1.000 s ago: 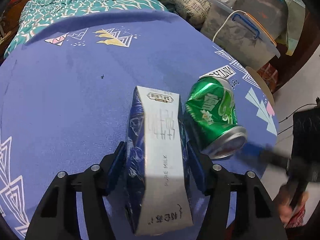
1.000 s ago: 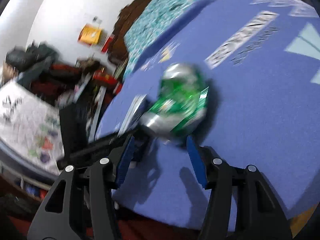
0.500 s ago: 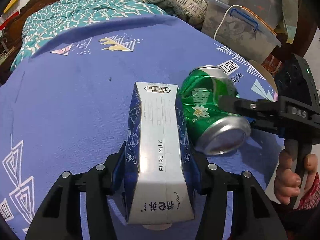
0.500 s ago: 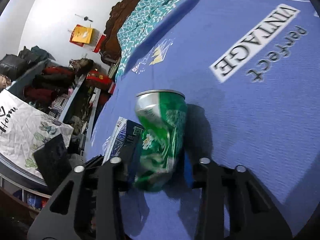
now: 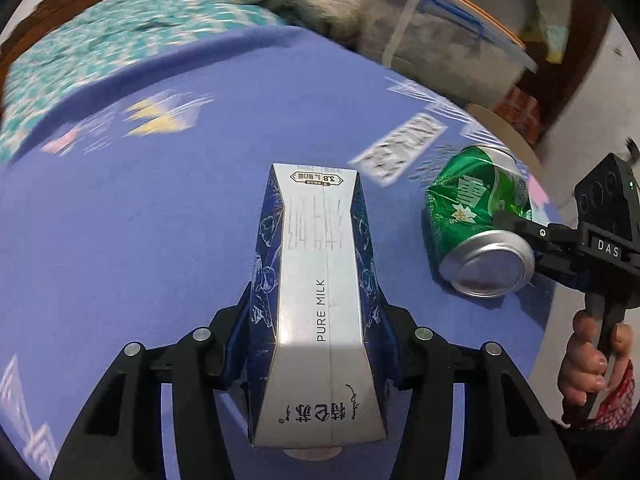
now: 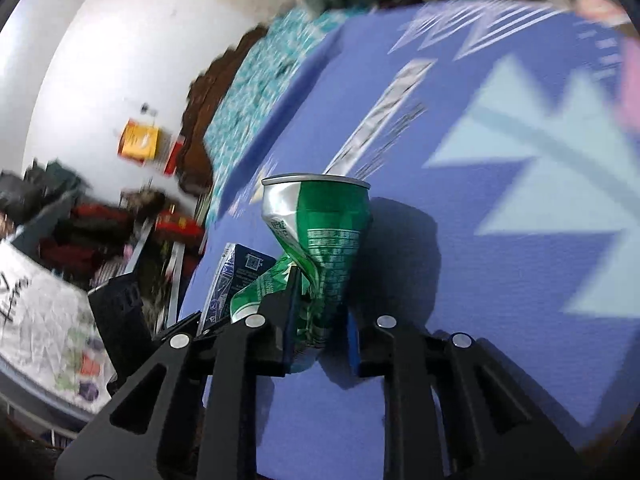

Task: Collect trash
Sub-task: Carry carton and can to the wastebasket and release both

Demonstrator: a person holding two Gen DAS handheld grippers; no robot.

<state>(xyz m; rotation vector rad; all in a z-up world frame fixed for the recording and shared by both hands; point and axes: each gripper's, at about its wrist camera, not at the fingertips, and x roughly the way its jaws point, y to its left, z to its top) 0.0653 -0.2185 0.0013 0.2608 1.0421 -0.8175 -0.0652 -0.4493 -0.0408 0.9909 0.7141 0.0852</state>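
My left gripper [image 5: 316,344] is clamped on a blue-and-silver rectangular milk carton [image 5: 316,296] above the blue patterned tablecloth [image 5: 140,220]. Toward the cloth's right edge, my right gripper [image 6: 318,334] is clenched around a crushed green aluminium can [image 6: 320,248]. Both pieces are picked up; dropping them in a bin remains, none visible.

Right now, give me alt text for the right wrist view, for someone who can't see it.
The right hand-held gripper is shut on a crushed green aluminium drink can above a purple patterned tablecloth. To its left, a blue and silver milk carton shows partly behind the can.
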